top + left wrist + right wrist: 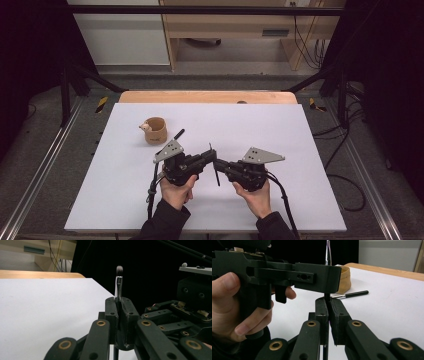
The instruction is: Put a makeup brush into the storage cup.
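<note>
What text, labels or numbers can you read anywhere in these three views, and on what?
None readable in any view.
The brush clamped in both grippers: no print visible on its handle or ferrule.
The tan cup: a small figure on its rim, no lettering.
The second brush lying on the table: no marking legible.
The grey plate on the right gripper: holes, no text.
The dark panel on the far furniture: too small and blurred to read.

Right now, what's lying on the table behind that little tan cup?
A black-handled makeup brush lies on the white table beside the tan cup. The left gripper covers the cup's near side and the brush's head end.
</note>
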